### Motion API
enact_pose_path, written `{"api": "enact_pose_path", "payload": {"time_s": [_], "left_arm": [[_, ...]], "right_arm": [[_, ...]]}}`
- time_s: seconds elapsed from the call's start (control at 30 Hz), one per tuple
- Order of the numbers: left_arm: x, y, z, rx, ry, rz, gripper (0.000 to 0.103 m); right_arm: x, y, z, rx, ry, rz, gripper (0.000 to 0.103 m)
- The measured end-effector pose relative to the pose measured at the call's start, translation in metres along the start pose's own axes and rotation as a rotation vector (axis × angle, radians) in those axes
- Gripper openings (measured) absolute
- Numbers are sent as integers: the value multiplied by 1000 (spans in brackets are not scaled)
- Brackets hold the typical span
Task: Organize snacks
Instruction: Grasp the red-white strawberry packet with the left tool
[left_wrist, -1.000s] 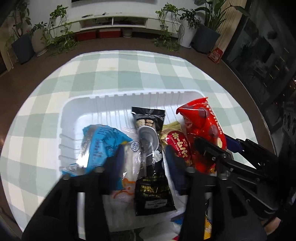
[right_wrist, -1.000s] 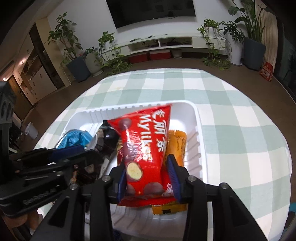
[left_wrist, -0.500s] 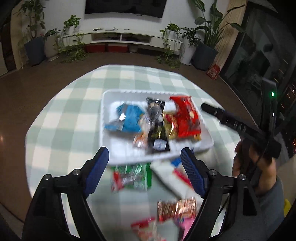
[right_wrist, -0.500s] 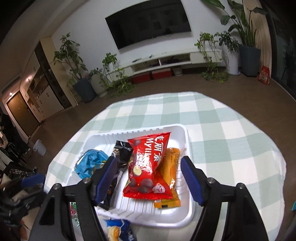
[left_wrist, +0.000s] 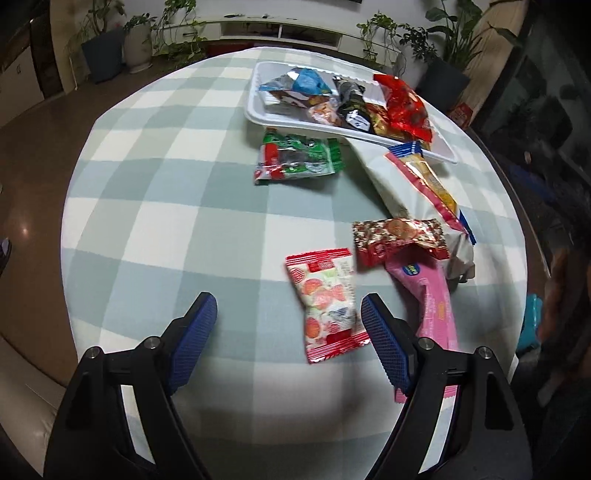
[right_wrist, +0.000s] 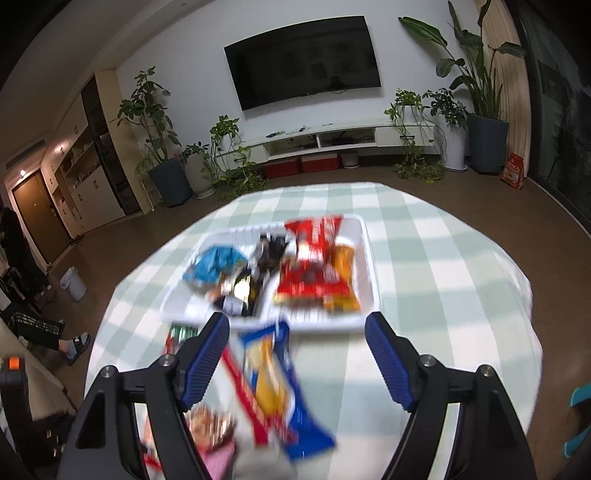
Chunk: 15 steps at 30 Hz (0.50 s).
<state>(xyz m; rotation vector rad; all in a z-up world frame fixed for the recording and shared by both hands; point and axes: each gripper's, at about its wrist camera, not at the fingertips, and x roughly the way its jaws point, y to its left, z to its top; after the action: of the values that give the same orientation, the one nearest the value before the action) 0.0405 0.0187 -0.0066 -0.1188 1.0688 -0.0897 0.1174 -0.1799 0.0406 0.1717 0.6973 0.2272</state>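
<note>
A white tray (left_wrist: 295, 123) at the far side of the checked table holds a blue bag (left_wrist: 308, 81), a black packet (left_wrist: 351, 107) and a red bag (left_wrist: 404, 107). The tray also shows in the right wrist view (right_wrist: 364, 258). Loose on the cloth lie a green packet (left_wrist: 297, 158), a long white, blue and yellow pack (left_wrist: 421, 188), a red-gold packet (left_wrist: 399, 236), a pink packet (left_wrist: 430, 295) and a white strawberry packet (left_wrist: 327, 302). My left gripper (left_wrist: 288, 345) is open and empty just above the strawberry packet. My right gripper (right_wrist: 295, 360) is open and empty over the blue and yellow pack (right_wrist: 275, 384).
The round table's edge (left_wrist: 74, 266) drops off to the left and near side. A person's hand (left_wrist: 557, 295) is at the right edge. Plants, a TV (right_wrist: 303, 61) and a low shelf stand behind the table.
Both grippers have let go of the snacks in the tray, opened, and pulled back and up. The left gripper now hangs over the loose packets at the near side.
</note>
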Motion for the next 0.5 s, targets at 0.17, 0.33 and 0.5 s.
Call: {"api": "enact_pose_path", "payload": {"time_s": [0.17, 0.33, 0.5], "left_arm": [[4, -19, 10, 44, -9, 61, 79], [25, -20, 11, 56, 52, 103, 79], [32, -16, 14, 54, 54, 108, 79]], "right_arm": [[-25, 3, -35, 8, 13, -29, 78], [-27, 3, -41, 16, 25, -10, 81], [-28, 4, -42, 22, 22, 16, 81]]}}
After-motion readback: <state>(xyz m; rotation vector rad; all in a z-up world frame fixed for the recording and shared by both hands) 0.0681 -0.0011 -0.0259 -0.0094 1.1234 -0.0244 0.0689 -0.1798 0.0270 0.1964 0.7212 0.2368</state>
